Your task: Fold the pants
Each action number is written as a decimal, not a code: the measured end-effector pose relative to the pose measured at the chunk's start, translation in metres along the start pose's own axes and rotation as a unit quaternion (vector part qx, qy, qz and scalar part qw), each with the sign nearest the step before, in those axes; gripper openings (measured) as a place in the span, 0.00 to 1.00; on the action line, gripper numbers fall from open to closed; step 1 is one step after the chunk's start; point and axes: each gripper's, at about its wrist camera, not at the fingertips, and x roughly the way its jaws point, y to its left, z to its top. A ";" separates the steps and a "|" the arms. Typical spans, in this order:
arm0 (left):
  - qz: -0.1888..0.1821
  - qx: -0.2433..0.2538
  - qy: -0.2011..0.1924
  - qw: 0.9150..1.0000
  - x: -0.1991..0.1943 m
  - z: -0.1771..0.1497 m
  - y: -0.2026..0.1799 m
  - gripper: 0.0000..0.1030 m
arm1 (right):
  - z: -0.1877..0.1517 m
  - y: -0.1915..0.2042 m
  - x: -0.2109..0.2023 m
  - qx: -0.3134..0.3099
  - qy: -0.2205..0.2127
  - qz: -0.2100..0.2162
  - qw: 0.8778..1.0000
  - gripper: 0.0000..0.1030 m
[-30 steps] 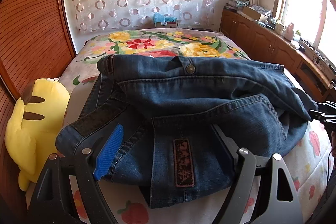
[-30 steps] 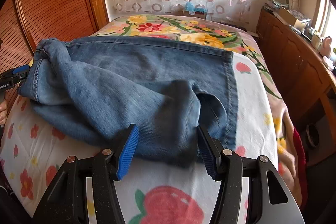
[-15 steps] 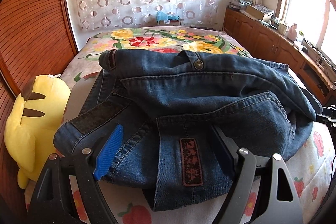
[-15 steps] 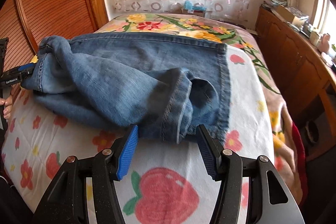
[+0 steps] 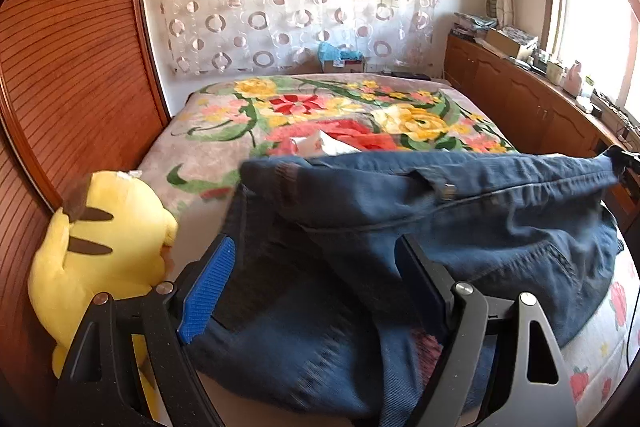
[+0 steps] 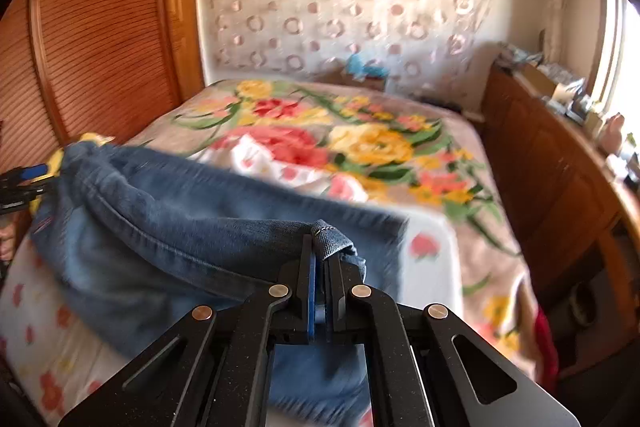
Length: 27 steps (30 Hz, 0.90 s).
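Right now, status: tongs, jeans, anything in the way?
Right tongs shut on jeans hem. Left tongs open, straddling the waist end. Yellow plush toy sits beside the jeans, at left.

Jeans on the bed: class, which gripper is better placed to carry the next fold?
Right. The right gripper is shut on the hem of the jeans, lifted. The left gripper is open around the waist end, gripping nothing.

Far half of flowered bed blanket [image 5: 320,107] open, passable. Yellow plush toy [image 5: 104,247] just beside left tool [image 5: 316,279], blocks left flank. Ribbed wooden wardrobe doors [image 5: 72,75] wall left side. Brown wooden cabinets [image 6: 552,163] line right bed edge.
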 end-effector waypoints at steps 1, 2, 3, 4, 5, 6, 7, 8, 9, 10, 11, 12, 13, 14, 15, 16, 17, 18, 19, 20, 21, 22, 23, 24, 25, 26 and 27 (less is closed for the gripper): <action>-0.001 -0.003 -0.001 1.000 0.004 0.004 0.006 0.80 | 0.005 -0.002 0.004 0.001 0.000 -0.009 1.000 0.02; -0.002 -0.004 -0.001 1.000 0.006 0.006 0.009 0.80 | 0.008 -0.006 0.010 0.004 0.002 -0.022 1.000 0.02; -0.004 -0.006 0.000 1.000 0.010 0.009 0.013 0.80 | 0.010 -0.009 0.016 0.007 0.006 -0.036 0.999 0.02; -0.003 -0.009 0.002 1.000 0.015 0.012 0.018 0.80 | 0.011 -0.010 0.023 0.009 0.012 -0.044 0.999 0.02; -0.001 -0.010 0.005 1.000 0.022 0.015 0.022 0.80 | 0.010 -0.010 0.031 0.011 0.021 -0.049 0.999 0.02; 0.000 -0.009 0.006 1.000 0.026 0.018 0.025 0.80 | 0.008 -0.009 0.040 0.010 0.032 -0.054 0.998 0.02; 0.001 -0.007 0.011 1.000 0.032 0.021 0.027 0.80 | 0.005 -0.006 0.050 0.008 0.044 -0.062 0.997 0.02; 0.003 -0.002 0.016 1.000 0.038 0.024 0.029 0.80 | 0.004 -0.005 0.058 0.005 0.053 -0.066 0.996 0.02; 0.004 0.003 0.019 1.000 0.044 0.025 0.030 0.80 | 0.004 -0.002 0.066 0.004 0.060 -0.068 0.996 0.03; 0.002 0.006 0.023 1.000 0.049 0.028 0.030 0.80 | 0.002 -0.002 0.073 0.006 0.066 -0.067 0.996 0.03; -0.007 0.008 0.027 1.000 0.054 0.030 0.030 0.80 | 0.002 -0.001 0.077 0.009 0.069 -0.065 0.995 0.03; -0.013 0.009 0.032 0.999 0.060 0.032 0.031 0.80 | 0.003 0.000 0.081 0.011 0.070 -0.063 0.995 0.03; -0.019 0.007 0.041 0.999 0.068 0.035 0.033 0.80 | 0.002 0.001 0.083 0.013 0.071 -0.061 0.996 0.03; -0.022 0.006 0.047 0.999 0.073 0.037 0.034 0.80 | 0.003 0.000 0.084 0.014 0.072 -0.059 0.996 0.03; -0.025 0.006 0.050 0.998 0.077 0.040 0.034 0.78 | 0.006 0.002 0.086 0.013 0.072 -0.059 0.996 0.03; -0.033 0.006 0.056 0.998 0.084 0.042 0.035 0.74 | 0.011 -0.003 0.088 0.012 0.073 -0.058 0.996 0.03; -0.036 0.006 0.063 0.997 0.088 0.043 0.034 0.73 | 0.011 -0.004 0.088 0.012 0.074 -0.056 0.996 0.03; -0.036 0.008 0.071 0.997 0.094 0.044 0.034 0.70 | 0.011 -0.007 0.086 0.013 0.073 -0.055 0.996 0.03; -0.033 0.011 0.081 0.996 0.102 0.044 0.033 0.67 | 0.011 -0.008 0.085 0.013 0.072 -0.053 0.996 0.03; -0.032 0.014 0.088 0.995 0.105 0.043 0.031 0.66 | 0.012 -0.012 0.083 0.013 0.071 -0.051 0.996 0.03; -0.030 0.018 0.101 0.994 0.112 0.042 0.030 0.66 | 0.010 -0.013 0.081 0.013 0.071 -0.050 0.996 0.03; -0.028 0.018 0.112 0.993 0.118 0.040 0.029 0.64 | 0.007 -0.015 0.081 0.015 0.069 -0.047 0.996 0.03; -0.029 0.018 0.116 0.993 0.119 0.039 0.028 0.63 | 0.007 -0.016 0.080 0.017 0.068 -0.045 0.996 0.03; -0.031 0.017 0.117 0.993 0.120 0.038 0.028 0.61 | 0.005 -0.017 0.080 0.018 0.067 -0.042 0.997 0.03; -0.034 0.017 0.114 0.993 0.119 0.037 0.027 0.55 | 0.004 -0.019 0.079 0.020 0.065 -0.038 0.997 0.03; -0.042 0.015 0.112 0.993 0.117 0.036 0.027 0.51 | 0.003 -0.019 0.078 0.020 0.064 -0.036 0.997 0.03; -0.045 0.016 0.109 0.993 0.115 0.036 0.026 0.39 | 0.002 -0.020 0.078 0.020 0.063 -0.034 0.997 0.03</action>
